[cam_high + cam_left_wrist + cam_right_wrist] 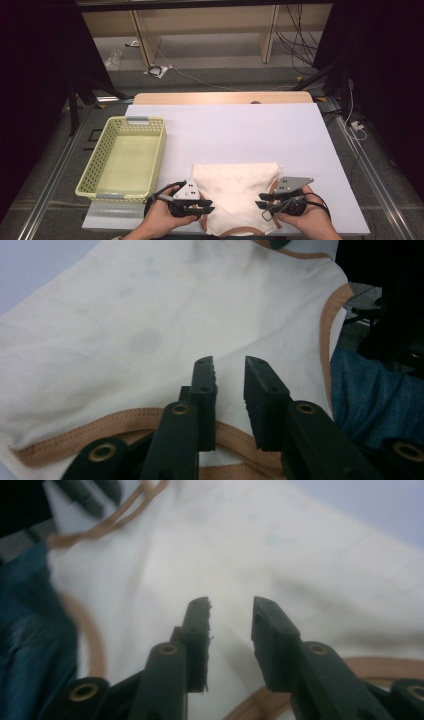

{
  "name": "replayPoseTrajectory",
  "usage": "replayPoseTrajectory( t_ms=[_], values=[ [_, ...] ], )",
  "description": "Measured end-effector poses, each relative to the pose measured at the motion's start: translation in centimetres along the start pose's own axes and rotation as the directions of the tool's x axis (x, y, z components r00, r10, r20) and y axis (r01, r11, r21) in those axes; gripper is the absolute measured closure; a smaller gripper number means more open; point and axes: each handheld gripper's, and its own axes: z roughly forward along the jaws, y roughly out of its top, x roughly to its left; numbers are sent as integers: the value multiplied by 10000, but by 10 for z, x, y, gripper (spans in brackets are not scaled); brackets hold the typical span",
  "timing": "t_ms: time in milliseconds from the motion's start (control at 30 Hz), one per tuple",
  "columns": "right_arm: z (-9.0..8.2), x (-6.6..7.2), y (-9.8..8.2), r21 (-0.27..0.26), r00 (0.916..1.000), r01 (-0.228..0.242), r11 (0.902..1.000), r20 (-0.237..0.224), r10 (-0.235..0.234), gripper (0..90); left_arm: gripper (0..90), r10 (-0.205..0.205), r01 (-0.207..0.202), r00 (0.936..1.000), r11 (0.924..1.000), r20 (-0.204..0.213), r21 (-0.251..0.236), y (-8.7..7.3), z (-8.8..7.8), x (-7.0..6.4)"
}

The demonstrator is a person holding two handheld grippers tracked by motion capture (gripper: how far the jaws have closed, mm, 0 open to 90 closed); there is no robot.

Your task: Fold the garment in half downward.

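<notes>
A cream cloth garment (235, 190) with tan trim lies folded at the front edge of the table. My left gripper (210, 205) rests at its left side and my right gripper (258, 204) at its right side, both pointing inward over the cloth. In the left gripper view the garment (150, 315) spreads beneath my left gripper (230, 362), whose jaws stand a little apart with nothing between them. The right gripper view has the garment (300, 555) under my right gripper (230, 605), jaws also apart and empty.
A pale yellow perforated basket (95, 165) stands empty at the left of the white table cover (240, 125). Blue denim of the person's leg (370, 395) lies just past the table's near edge. Cables and shelving are on the floor beyond the table.
</notes>
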Motion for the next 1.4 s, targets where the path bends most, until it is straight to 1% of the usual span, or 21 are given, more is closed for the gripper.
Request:
replayPoseTrajectory(
  t_ms=[67,100,167,233,300,367,433,500,533,633,667,700,733,767,800,833,1000,1100,1233,1267,1400],
  values=[
    [3,-4,5,-408,9991,-154,9990,388,170,619,668,-133,132,9999,9998,-88,-130,-1,-1,0],
    [5,-6,7,-602,9979,-324,9977,532,356,596,638,-207,205,9997,9996,-104,-181,-2,-2,0],
    [12,-9,13,-833,9954,-498,9953,781,563,547,585,-245,240,9996,9993,-168,-275,-3,-3,1],
    [20,-11,19,-957,9933,-534,9940,972,627,497,526,-320,311,9992,9988,-226,-376,-4,-4,0],
    [27,-13,25,-1118,9921,-475,9926,1103,599,452,457,-565,552,9981,9972,-250,-497,-4,-6,-1],
    [32,-15,31,-1332,9899,-668,9888,1156,824,418,372,-676,657,9970,9965,-363,-518,-5,-8,-1],
    [36,-15,34,-1532,9870,-884,9842,1200,1073,384,321,-673,645,9966,9963,-485,-569,-6,-10,-2],
    [38,-15,34,-1715,9865,-921,9809,1181,1133,355,273,-629,598,9969,9961,-481,-643,-8,-11,-2],
    [38,-14,33,-1722,9862,-939,9806,1190,1154,348,254,-567,534,9972,9963,-480,-681,-8,-11,-2],
    [35,-14,30,-2014,9829,-1071,9736,1260,1342,328,197,-408,366,9978,9963,-529,-774,-9,-10,-2],
    [34,-15,30,-1992,9819,-1034,9745,1357,1319,328,185,-358,305,9976,9958,-598,-862,-9,-10,-2],
    [34,-15,30,-2211,9809,-1109,9689,1325,1425,327,177,-314,248,9971,9952,-700,-942,-8,-11,-3],
    [33,-16,29,-2289,9805,-1129,9669,1320,1457,323,174,-288,209,9965,9948,-782,-999,-8,-11,-3],
    [33,-16,29,-2356,9800,-1301,9631,1168,1610,322,168,-299,211,9959,9944,-849,-1033,-8,-12,-3],
    [32,-16,28,-2334,9797,-1417,9620,1065,1701,321,165,-322,228,9955,9942,-890,-1053,-8,-12,-2],
    [32,-16,28,-2438,9793,-1469,9586,1005,1757,319,165,-342,247,9953,9943,-909,-1040,-8,-12,-2],
    [30,-16,26,-2467,9812,-1364,9594,996,1651,313,165,-326,237,9953,9950,-909,-970,-8,-11,-2],
    [27,-17,24,-2416,9801,-1386,9604,1058,1681,313,166,-286,194,9951,9951,-946,-966,-8,-10,-3],
    [23,-19,22,-2529,9776,-1478,9561,1089,1800,314,166,-284,189,9948,9951,-976,-967,-8,-10,-3],
    [23,-20,21,-2543,9782,-1488,9556,1039,1800,314,166,-279,184,9948,9951,-975,-970,-8,-10,-3],
    [23,-20,21,-2493,9784,-1504,9567,1009,1801,314,165,-272,174,9948,9949,-981,-989,-8,-10,-3]
  ],
)
